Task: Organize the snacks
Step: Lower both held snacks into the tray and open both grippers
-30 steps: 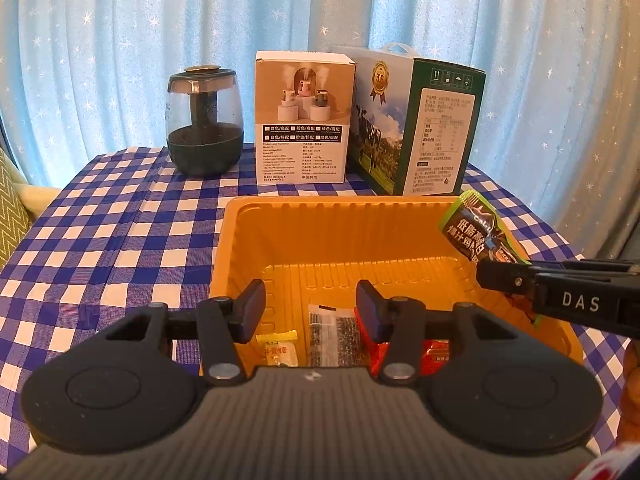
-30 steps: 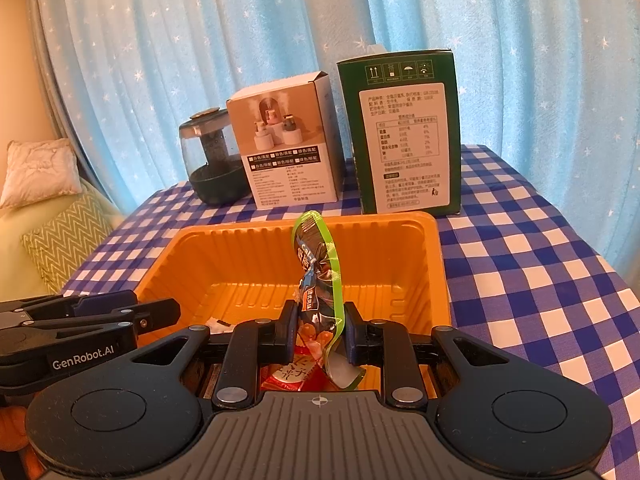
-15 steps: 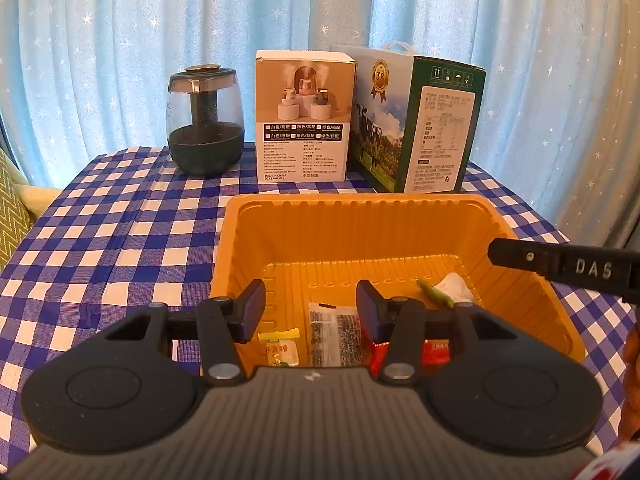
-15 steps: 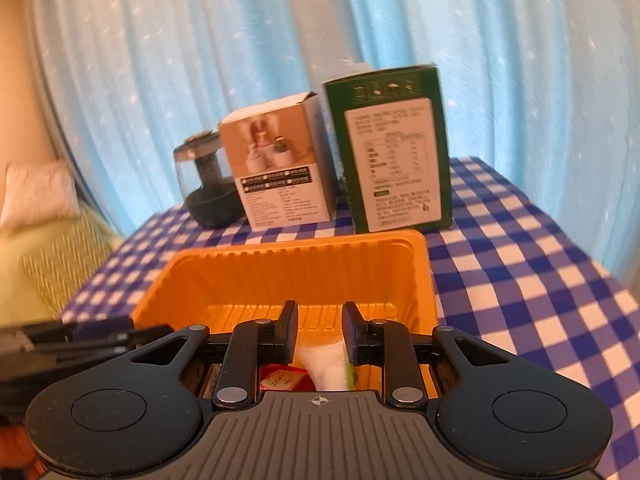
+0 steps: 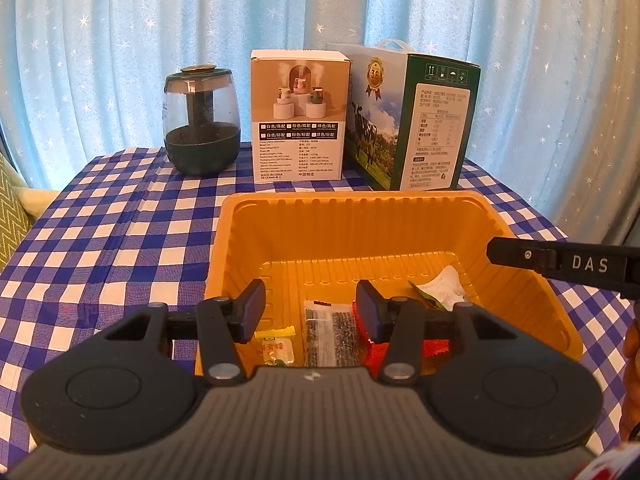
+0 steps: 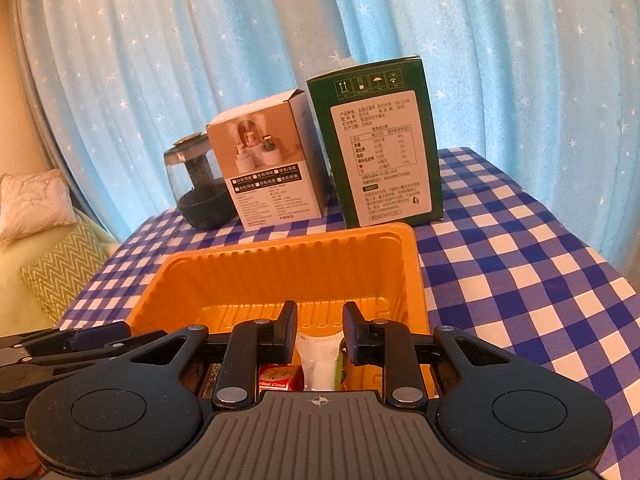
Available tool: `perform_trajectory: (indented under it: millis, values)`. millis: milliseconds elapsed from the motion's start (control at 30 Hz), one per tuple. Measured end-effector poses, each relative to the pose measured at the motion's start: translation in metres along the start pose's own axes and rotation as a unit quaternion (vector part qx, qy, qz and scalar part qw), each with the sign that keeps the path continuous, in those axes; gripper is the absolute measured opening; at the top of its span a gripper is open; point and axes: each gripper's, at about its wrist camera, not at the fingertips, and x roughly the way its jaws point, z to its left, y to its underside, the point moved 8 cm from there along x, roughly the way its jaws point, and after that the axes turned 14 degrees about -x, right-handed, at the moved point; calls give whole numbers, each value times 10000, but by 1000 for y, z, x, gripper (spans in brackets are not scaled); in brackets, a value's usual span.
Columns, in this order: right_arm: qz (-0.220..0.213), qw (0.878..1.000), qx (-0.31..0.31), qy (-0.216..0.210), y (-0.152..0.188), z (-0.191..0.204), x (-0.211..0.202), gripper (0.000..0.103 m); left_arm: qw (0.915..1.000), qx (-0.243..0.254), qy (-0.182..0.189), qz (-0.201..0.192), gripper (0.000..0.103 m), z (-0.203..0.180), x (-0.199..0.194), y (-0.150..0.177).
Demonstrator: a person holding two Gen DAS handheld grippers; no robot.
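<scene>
Left wrist view: the left tongs (image 5: 310, 306) hover partly open and empty over the near rim of the orange ribbed plastic tray (image 5: 348, 216) on the blue-checked bench (image 5: 100, 240). The tray's far half is bare. The crumpled green-and-white snack packet (image 5: 442, 290) lies at its right side. Right tongs (image 6: 320, 330) stand narrowly parted, empty, above it.

Soft daylight glows through the blue curtain (image 5: 120, 60) behind the table (image 5: 100, 240), both views warm-tinted and evenly bright, sharp at centre, bowed and darkened at the corners.
</scene>
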Motion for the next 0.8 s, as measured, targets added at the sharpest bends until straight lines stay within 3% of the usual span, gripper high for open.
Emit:
perform_trajectory:
  millis: [267, 300, 333, 400, 800]
  values:
    - [15, 9997, -234, 65, 2, 4, -2, 27, 10000, 0, -10, -7, 49, -1, -1, 0]
    - [11, 9996, -278, 73, 3, 5, -2, 37, 10000, -3, -14, -14, 51, -2, -2, 0]
    - [-19, 9995, -301, 87, 3, 5, -4, 56, 10000, -6, -16, -21, 52, -2, -3, 0]
    - [-141, 9994, -285, 145, 2, 4, -9, 72, 10000, -2, -12, -27, 55, -3, -4, 1]
    - [-73, 9987, -218, 447, 14, -6, -33, 80, 9996, -78, -138, -247, 91, -1, -41, 16]
